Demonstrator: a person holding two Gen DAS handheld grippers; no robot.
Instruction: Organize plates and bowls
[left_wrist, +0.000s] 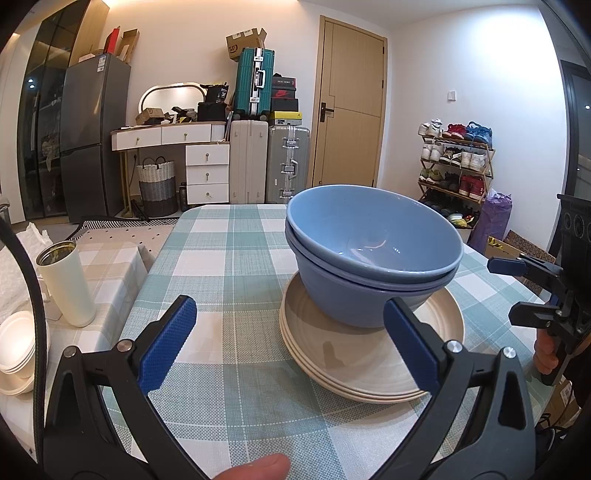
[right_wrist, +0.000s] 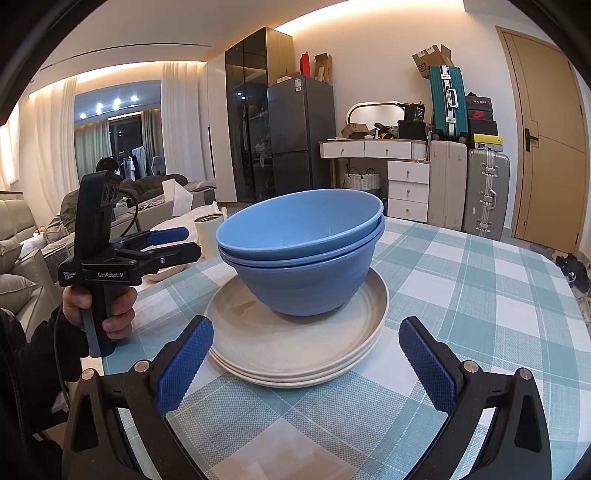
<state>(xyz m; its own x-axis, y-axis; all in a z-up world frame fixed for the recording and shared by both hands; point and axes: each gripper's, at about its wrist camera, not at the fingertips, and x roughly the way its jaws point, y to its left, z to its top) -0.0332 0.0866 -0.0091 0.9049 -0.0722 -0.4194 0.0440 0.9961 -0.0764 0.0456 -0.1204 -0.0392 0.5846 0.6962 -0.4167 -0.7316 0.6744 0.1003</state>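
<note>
Both your left gripper and right gripper gape wide and empty, the nested blue ceramic bowls on stacked cream plates lying just ahead between them, equally near.

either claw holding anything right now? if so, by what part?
Nothing is held. The left claw and right claw are both open and empty, short of the two nested blue bowls on the stacked cream plates.

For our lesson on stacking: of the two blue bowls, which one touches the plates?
The lower blue bowl: its base rests on the top plate of the cream stack. The upper blue bowl sits nested inside it, tilted, clear of the plates.
</note>
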